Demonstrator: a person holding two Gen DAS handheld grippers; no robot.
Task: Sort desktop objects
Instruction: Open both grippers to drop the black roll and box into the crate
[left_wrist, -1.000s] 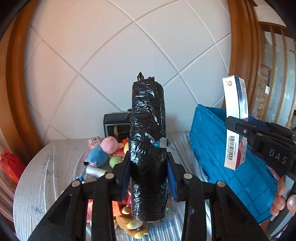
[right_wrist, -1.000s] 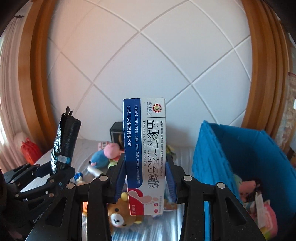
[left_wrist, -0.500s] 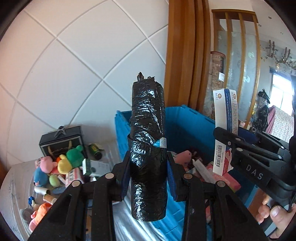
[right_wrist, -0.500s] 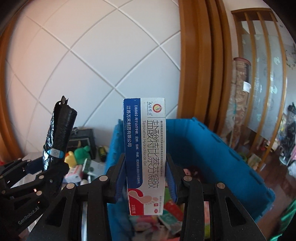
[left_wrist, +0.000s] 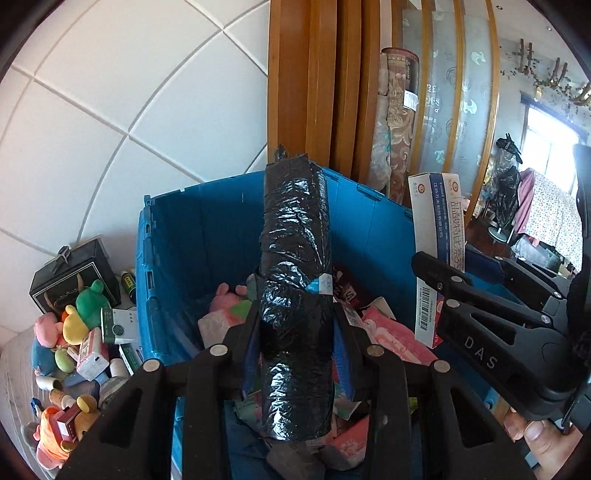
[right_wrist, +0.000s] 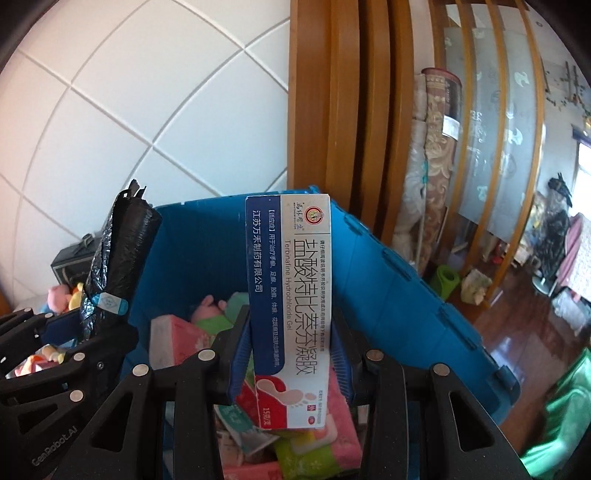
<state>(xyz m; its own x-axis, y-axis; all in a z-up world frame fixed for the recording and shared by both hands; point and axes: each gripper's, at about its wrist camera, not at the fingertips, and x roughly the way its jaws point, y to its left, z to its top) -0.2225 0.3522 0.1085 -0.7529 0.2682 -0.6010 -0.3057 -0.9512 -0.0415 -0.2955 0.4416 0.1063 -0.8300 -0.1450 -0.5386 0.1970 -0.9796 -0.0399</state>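
The left hand-held gripper (left_wrist: 295, 347) pinches one upright black bag roll (left_wrist: 295, 258); the right hand-held gripper (right_wrist: 291, 354) pinches one upright medicine box (right_wrist: 290, 295) — two items, each poised above the single blue crate (right_wrist: 388, 288) ahead and below, likely for dropping in among the things sorted there.

The right gripper (right_wrist: 291, 354) clamps a white-and-blue medicine box (right_wrist: 290, 295) upright above the open blue crate (right_wrist: 388, 288). At the left edge, the left gripper (right_wrist: 99, 325) grips a black plastic roll (right_wrist: 118, 251). Pink packets (right_wrist: 173, 339) lie inside the crate.
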